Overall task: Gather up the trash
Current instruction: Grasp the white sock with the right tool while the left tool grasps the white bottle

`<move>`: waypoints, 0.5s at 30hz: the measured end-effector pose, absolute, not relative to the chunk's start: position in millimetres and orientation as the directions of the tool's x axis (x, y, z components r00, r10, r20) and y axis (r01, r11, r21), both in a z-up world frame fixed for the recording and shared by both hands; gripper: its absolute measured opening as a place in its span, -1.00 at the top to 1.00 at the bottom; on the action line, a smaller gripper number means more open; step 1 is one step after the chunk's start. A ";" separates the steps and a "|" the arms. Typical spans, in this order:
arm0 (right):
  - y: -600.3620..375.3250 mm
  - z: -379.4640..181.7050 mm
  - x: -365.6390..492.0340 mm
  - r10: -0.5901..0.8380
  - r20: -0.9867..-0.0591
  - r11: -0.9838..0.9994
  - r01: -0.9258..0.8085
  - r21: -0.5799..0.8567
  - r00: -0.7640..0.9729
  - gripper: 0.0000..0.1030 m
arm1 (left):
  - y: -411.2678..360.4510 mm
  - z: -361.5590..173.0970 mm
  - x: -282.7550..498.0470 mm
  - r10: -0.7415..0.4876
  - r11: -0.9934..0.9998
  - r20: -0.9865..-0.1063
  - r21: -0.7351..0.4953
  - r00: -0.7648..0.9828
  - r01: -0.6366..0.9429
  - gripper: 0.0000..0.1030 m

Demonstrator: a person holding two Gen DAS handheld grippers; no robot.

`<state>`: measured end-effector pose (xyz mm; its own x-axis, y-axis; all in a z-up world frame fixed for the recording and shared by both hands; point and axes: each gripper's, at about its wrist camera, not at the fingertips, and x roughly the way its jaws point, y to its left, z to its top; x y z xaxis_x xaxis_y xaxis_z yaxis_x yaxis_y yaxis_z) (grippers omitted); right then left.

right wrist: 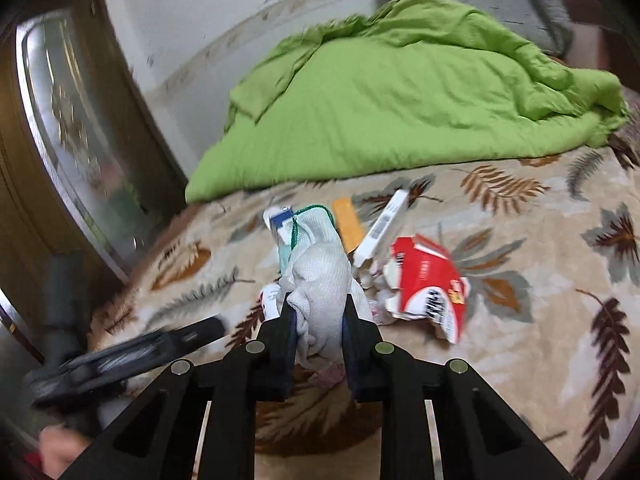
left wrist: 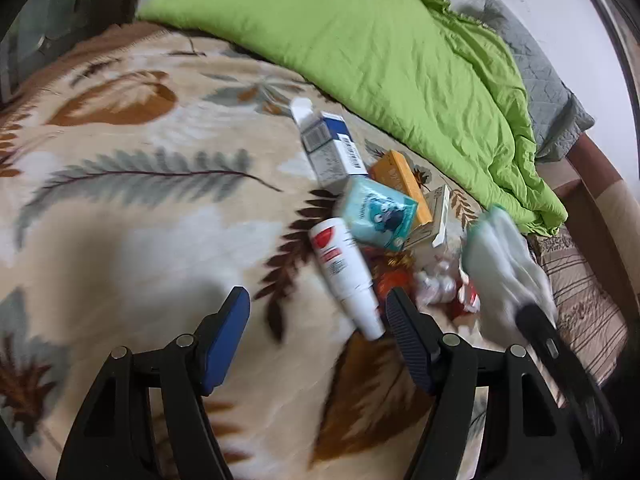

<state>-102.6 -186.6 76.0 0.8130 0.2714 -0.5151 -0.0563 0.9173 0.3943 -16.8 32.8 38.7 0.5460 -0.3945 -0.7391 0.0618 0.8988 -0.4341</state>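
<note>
A heap of trash lies on the leaf-patterned bedspread: a white tube, a teal box, a blue-white carton, an orange box and crumpled wrappers. My left gripper is open and empty, just left of the tube. My right gripper is shut on a white knit glove above the heap; it shows blurred in the left wrist view. A torn red-white carton lies to its right.
A rumpled green quilt covers the far side of the bed, with a grey pillow behind it. A wooden door with a glass pane stands to the left. The left gripper's handle shows low left in the right wrist view.
</note>
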 end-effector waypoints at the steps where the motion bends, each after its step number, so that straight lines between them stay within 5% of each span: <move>1: -192.1 77.5 -109.1 0.262 -0.505 0.914 -0.045 0.403 0.822 0.58 | 25.0 36.8 -7.6 -0.399 0.897 -0.745 -0.439 0.535 0.058 -0.35; 7: -207.2 82.2 -121.6 0.250 -0.476 0.903 -0.026 0.428 0.843 0.58 | -0.2 20.1 27.4 -0.383 0.903 -0.786 -0.429 0.485 0.016 -0.32; 12: -212.6 81.4 -124.7 0.260 -0.468 0.893 -0.025 0.450 0.845 0.58 | -16.7 8.6 42.0 -0.361 0.922 -0.809 -0.386 0.465 0.045 0.02; 15: -212.9 80.9 -123.8 0.269 -0.466 0.889 -0.031 0.457 0.843 0.58 | -21.8 2.9 44.7 -0.330 0.938 -0.820 -0.342 0.468 0.062 0.04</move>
